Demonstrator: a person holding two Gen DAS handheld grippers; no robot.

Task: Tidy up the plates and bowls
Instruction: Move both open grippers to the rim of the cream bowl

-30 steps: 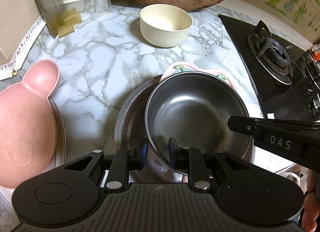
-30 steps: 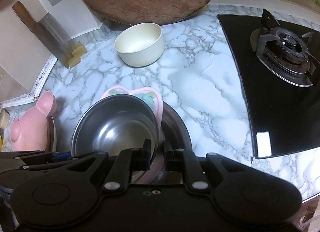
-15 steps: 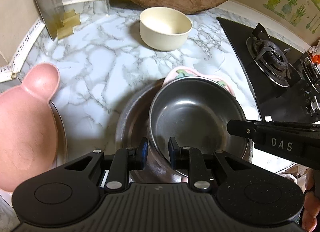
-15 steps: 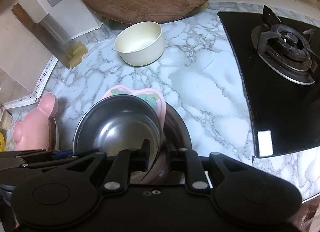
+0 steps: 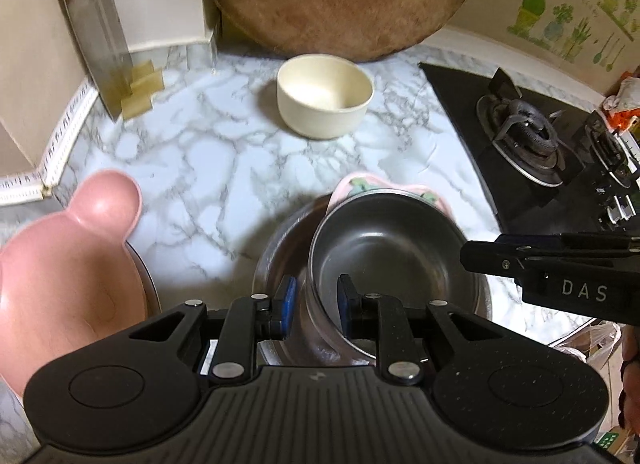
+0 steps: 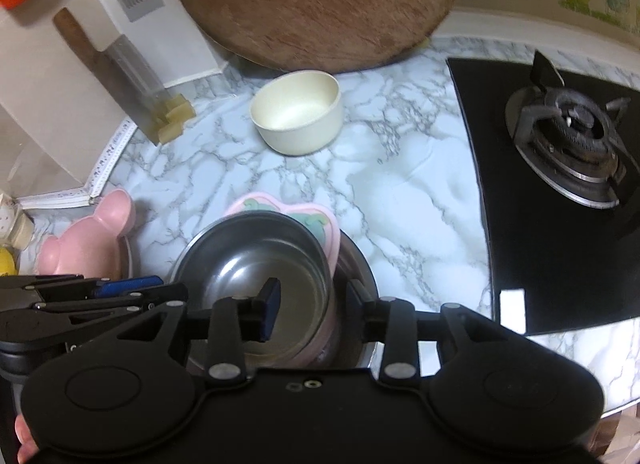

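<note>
Left claw (image 5: 313,304) clamped on the near rim of the small steel bowl (image 5: 384,260), low centre of the left view. Right claw (image 6: 314,314) has just been opening; its pads now stand off the bowl's right rim and the pink plate with green print (image 6: 316,223) under it, both between the jaws. Bowl and pink plate sit in a wide steel dish (image 5: 280,248) on the marble tabletop (image 6: 400,191). Cream round bowl (image 5: 325,101) upper centre, well apart. Pink bear-shaped dish (image 5: 60,264) lower left.
</note>
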